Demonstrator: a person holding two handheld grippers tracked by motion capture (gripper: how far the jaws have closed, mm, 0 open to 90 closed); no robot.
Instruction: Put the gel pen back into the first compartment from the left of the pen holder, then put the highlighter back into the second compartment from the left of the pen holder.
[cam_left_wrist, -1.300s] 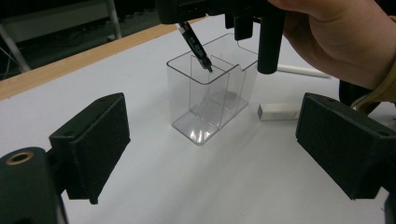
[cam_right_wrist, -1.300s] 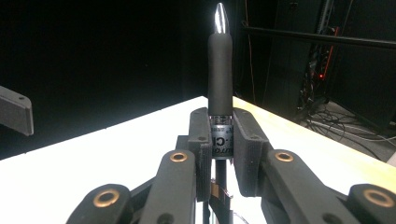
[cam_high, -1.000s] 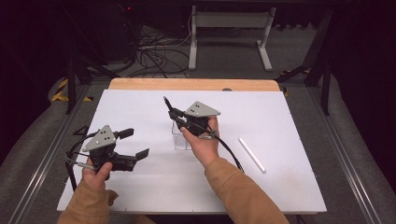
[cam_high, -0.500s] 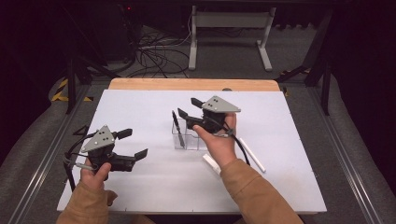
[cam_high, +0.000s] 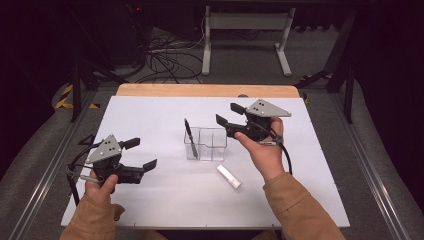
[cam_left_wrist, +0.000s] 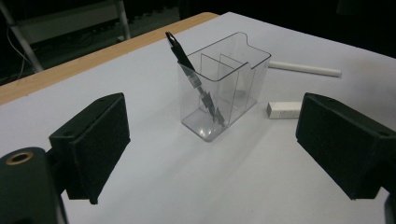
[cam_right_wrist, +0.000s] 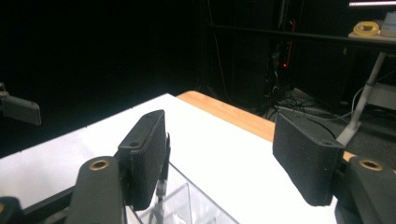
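Right gripper (cam_high: 231, 114) hangs above the table (cam_high: 150, 115), just off the right side of the clear organizer (cam_high: 206, 144), its jaws having just been opening, spread wide now with nothing between them. Left gripper (cam_high: 141, 154) sits low near the table's left edge, jaws spread too, empty, pointing toward the organizer. That organizer stands around the table's middle, and the black pen (cam_high: 190, 135) leans upright in its left compartment. A white eraser (cam_high: 229, 176) lies just in front of it, nearer the front edge.
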